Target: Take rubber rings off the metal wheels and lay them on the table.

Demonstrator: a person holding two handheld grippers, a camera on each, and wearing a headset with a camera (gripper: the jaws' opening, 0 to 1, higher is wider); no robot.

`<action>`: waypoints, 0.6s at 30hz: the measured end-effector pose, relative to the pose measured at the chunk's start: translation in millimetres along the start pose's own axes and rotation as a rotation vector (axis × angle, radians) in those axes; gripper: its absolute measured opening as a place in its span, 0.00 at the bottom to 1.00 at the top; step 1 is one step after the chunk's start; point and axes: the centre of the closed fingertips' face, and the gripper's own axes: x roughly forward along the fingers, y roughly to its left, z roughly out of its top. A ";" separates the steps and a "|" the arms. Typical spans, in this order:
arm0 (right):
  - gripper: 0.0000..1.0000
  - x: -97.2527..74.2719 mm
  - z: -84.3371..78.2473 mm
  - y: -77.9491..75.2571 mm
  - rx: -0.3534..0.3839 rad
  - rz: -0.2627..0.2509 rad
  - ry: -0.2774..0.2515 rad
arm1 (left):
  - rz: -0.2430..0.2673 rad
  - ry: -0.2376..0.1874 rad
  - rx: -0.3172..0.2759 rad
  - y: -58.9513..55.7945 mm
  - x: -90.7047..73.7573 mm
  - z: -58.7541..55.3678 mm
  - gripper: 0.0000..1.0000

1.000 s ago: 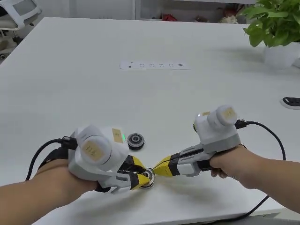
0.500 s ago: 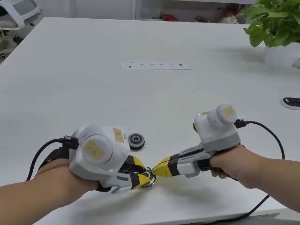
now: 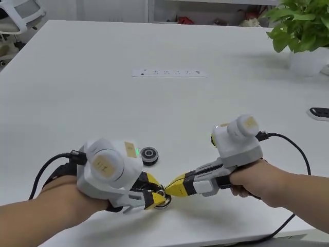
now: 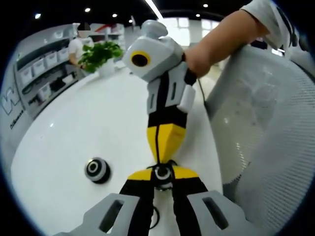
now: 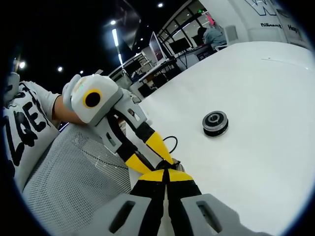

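Note:
Near the table's front edge, my left gripper (image 3: pixel 158 198) is shut on a small metal wheel (image 3: pixel 163 200); in the left gripper view the wheel (image 4: pixel 162 173) sits between its yellow tips (image 4: pixel 162 173). My right gripper (image 3: pixel 167 192) comes in from the right with its jaws shut, its tips (image 5: pixel 167 173) pinched at the wheel's rim on what looks like the rubber ring. A thin black loop (image 5: pixel 170 142) curves beside the left gripper's jaws. A second wheel (image 3: pixel 149 154) with a black ring lies flat on the table just behind, also seen from the gripper views (image 4: pixel 97 169) (image 5: pixel 215 123).
A white power strip (image 3: pixel 169 72) lies at mid-table. A potted plant (image 3: pixel 300 25) stands at the back right, and a black object (image 3: pixel 320 111) rests at the right edge. Cables trail from both grippers. A mesh chair (image 4: pixel 266 123) stands at the table's front edge.
The right gripper's tips have closed in a little on the held wheel, and both grippers have sunk slightly toward the table edge. The second wheel has not moved.

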 end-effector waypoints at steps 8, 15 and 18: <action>0.00 2.8 -2.1 7.5 -0.010 0.026 0.010 | 0.001 -0.004 -0.003 0.0 -0.1 0.3 0.13; 0.00 -5.5 5.6 -0.8 0.013 0.002 -0.040 | 0.001 -0.011 -0.006 0.0 -0.2 0.3 0.14; 0.00 -5.4 4.1 -2.0 0.015 -0.004 -0.037 | 0.000 -0.012 -0.008 -0.1 -0.1 0.4 0.14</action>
